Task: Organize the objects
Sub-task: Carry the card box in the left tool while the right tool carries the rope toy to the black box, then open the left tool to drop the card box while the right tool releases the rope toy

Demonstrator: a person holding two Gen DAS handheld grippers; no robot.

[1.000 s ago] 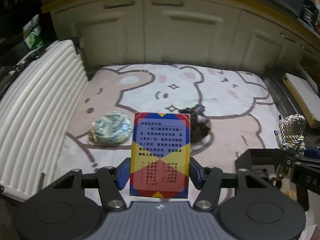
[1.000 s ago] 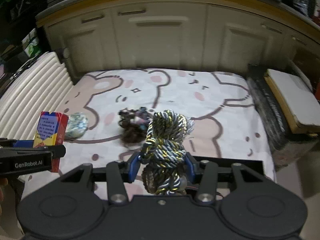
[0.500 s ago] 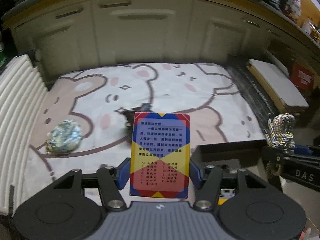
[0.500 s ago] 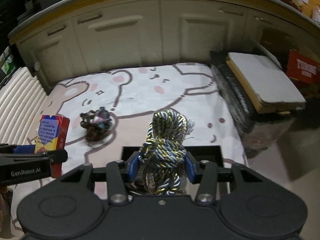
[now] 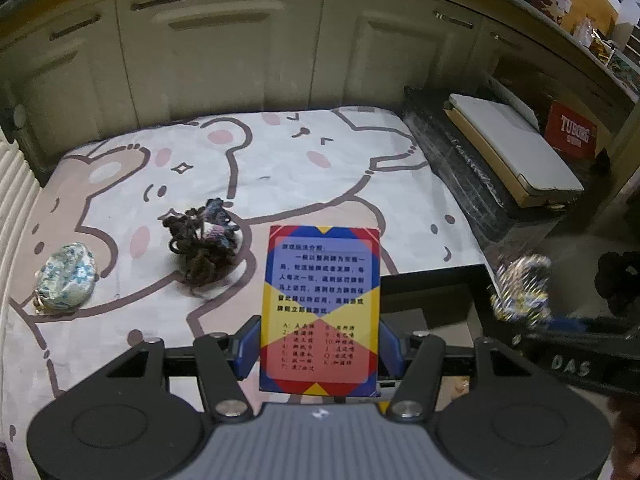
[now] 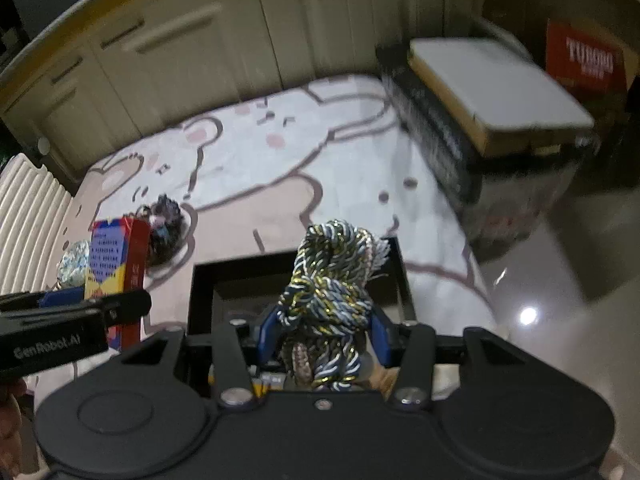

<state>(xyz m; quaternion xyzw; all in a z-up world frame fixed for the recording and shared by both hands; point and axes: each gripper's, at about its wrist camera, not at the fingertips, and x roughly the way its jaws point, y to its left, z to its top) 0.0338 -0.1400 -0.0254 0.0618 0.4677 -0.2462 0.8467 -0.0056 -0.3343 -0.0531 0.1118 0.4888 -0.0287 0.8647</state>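
My left gripper [image 5: 319, 350] is shut on an upright card box [image 5: 320, 304] printed in red, yellow and blue, its blue pads pressing both sides. The same card box [image 6: 114, 264] shows at the left of the right wrist view. My right gripper [image 6: 324, 334] is shut on a knotted bundle of gold, blue and white rope [image 6: 330, 288]; the rope [image 5: 520, 288] appears blurred at the right of the left view. Both grippers hang over an open black box [image 6: 200, 296] at the bed's near edge. A dark yarn tangle [image 5: 204, 240] and a blue floral pouch [image 5: 66, 278] lie on the bear-print sheet [image 5: 280, 168].
Cream cabinets [image 5: 224, 60] stand behind the bed. A white ribbed cushion [image 6: 28, 204] lies along the left side. To the right, a dark case carries a white-topped board [image 5: 516, 152], with a red carton [image 5: 574, 136] behind. Shiny floor [image 6: 560, 280] lies at the right.
Both grippers have swung rightward and slightly down with their loads, bringing the black box under them. The pouch and the yarn tangle have slid toward the left of both views.
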